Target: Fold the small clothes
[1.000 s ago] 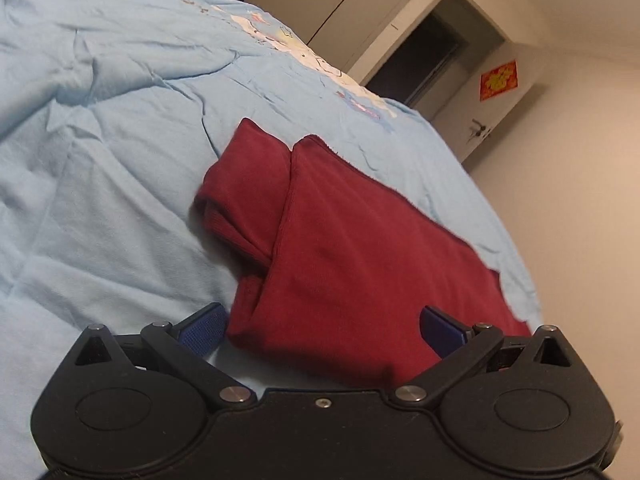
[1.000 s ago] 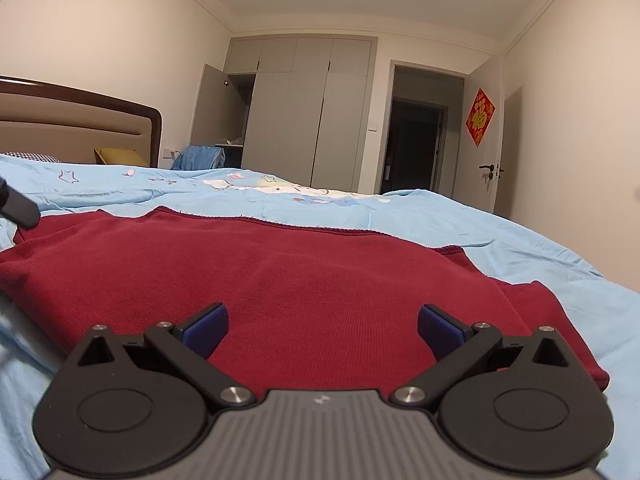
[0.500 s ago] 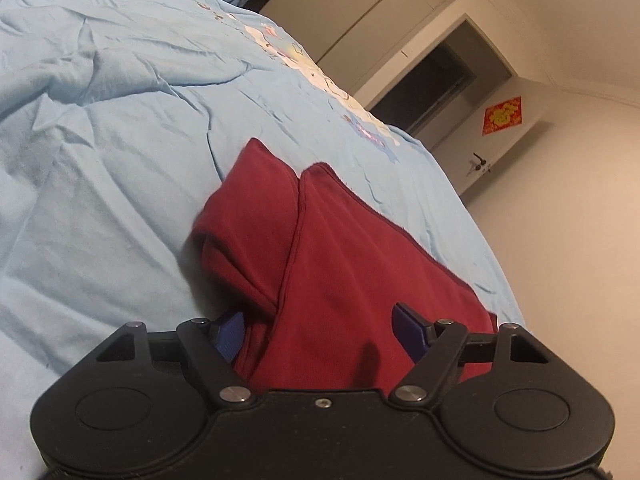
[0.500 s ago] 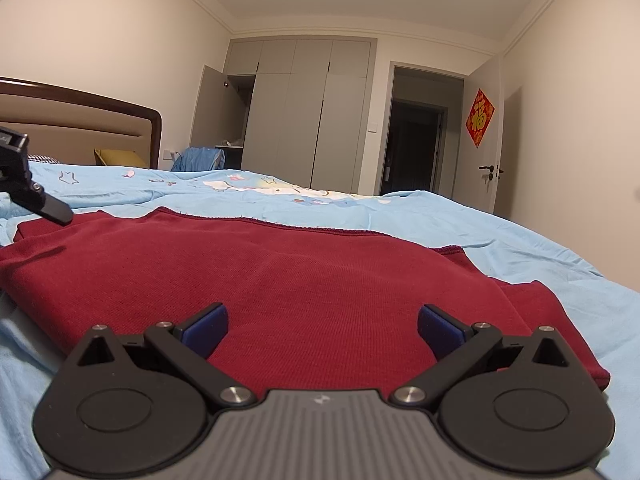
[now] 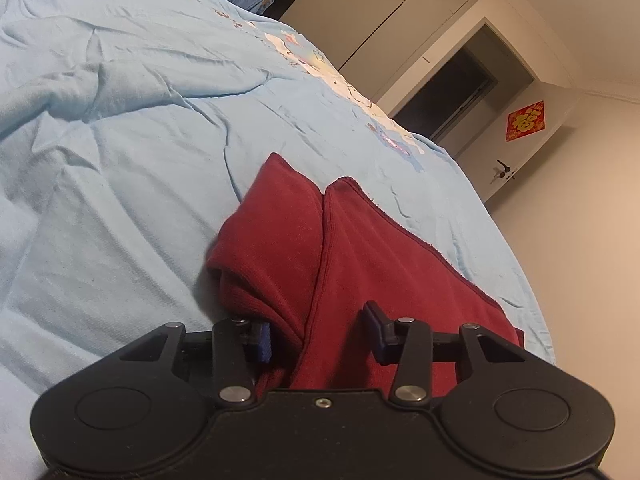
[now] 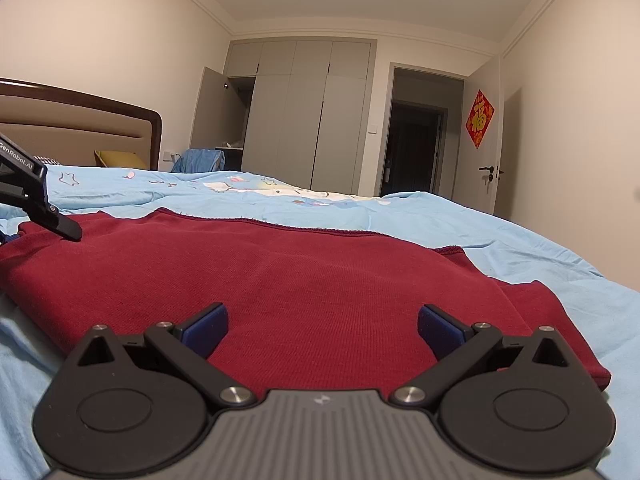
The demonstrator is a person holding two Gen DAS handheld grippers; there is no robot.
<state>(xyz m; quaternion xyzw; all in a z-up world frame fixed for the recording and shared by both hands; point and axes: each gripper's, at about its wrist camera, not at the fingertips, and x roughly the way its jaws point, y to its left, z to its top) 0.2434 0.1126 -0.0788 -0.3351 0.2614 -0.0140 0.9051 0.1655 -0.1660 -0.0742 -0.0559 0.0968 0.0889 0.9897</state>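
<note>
1. We see the red garment (image 6: pixel 320 280) lying folded on the light blue bedsheet (image 5: pixel 120 180).
2. Our left gripper (image 5: pixel 320 336) sits half closed around the garment's folded end – whether it pinches the cloth, we cannot tell.
3. Our right gripper (image 6: pixel 322 330) hovers wide open at the near edge – holding nothing.

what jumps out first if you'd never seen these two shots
The dark red garment spread over the light blue bedsheet dominates both views. The left gripper has its fingers narrowed around a folded edge of the cloth, while the right gripper sits wide open over the near hem. Behind, a red paper decoration hangs on the open door.
</note>
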